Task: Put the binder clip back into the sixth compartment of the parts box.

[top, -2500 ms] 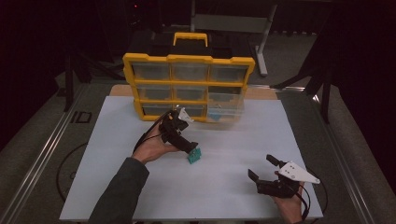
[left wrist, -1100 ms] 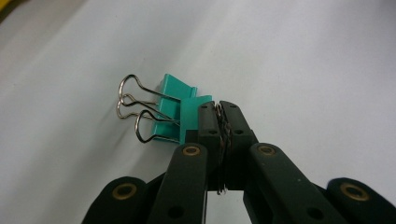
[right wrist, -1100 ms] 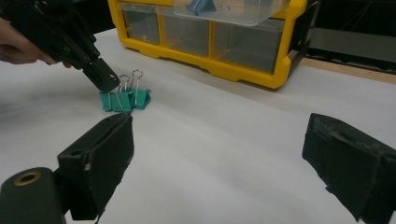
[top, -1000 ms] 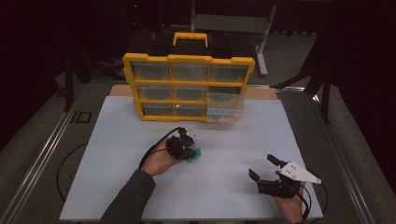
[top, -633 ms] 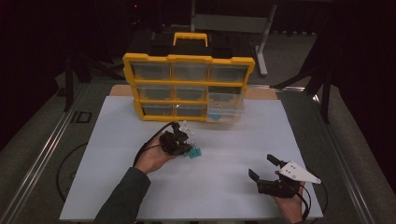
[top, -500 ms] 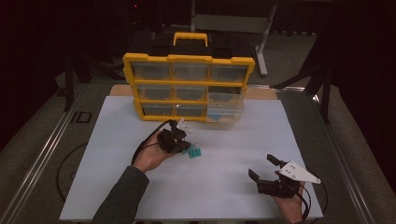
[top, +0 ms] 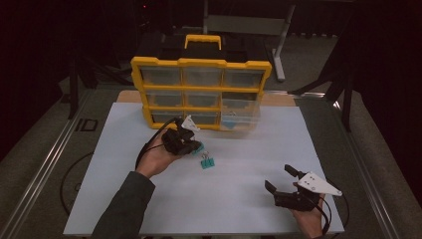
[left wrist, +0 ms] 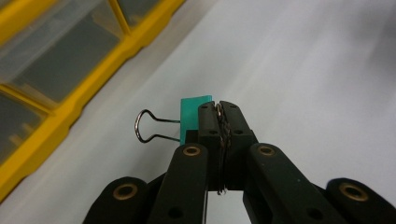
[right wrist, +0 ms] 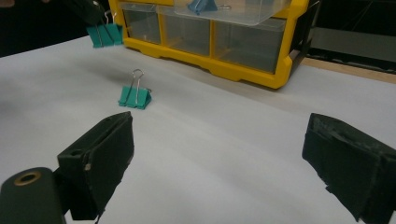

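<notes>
My left gripper (left wrist: 218, 109) is shut on the wire handle of a teal binder clip (left wrist: 194, 114), which sticks out to the left of the jaws. In the high view it (top: 190, 145) hangs just above the white mat, in front of the yellow organizer (top: 201, 63), with the held clip (top: 197, 148) at its tip. A second teal binder clip (top: 206, 162) lies on the mat just below and to the right. From the right gripper view this clip (right wrist: 135, 97) lies ahead, handles up. My right gripper (top: 278, 178) rests open at the mat's near right, nothing between its jaws (right wrist: 219, 140).
The organizer's bottom right drawer (top: 240, 119) is pulled out and holds a blue clip (right wrist: 201, 5). The white mat (top: 234, 149) covers the table, and a cable trails from the left hand.
My left gripper has lifted off the mat and drawn back toward the organizer with one teal clip, leaving the other clip lying where it was. The right gripper has stayed still.
</notes>
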Tool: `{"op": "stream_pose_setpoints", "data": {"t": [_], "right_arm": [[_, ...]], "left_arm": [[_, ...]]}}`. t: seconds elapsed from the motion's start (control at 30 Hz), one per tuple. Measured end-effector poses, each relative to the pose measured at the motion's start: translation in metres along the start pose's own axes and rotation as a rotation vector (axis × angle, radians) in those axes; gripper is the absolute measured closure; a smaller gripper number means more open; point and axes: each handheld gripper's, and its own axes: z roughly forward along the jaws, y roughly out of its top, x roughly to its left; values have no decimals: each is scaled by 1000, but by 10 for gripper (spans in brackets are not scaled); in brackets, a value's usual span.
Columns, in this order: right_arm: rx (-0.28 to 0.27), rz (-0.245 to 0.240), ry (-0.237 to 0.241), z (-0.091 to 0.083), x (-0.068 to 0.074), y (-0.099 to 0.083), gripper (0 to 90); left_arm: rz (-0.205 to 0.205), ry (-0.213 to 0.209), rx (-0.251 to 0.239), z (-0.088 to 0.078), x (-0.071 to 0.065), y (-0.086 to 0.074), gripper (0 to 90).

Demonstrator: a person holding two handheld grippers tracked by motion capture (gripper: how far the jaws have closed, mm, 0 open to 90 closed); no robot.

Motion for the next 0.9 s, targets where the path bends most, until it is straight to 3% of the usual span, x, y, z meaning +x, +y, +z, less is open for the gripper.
{"op": "stream_pose_setpoints", "data": {"t": [0.67, 0.9], "right_arm": [[1, 4, 2, 1, 1, 0, 87], [-1, 2, 1, 0, 0, 0, 87]], "left_arm": [[37, 6, -79, -39, 11, 40, 896], [60, -15, -112, -51, 17, 55, 896]]}}
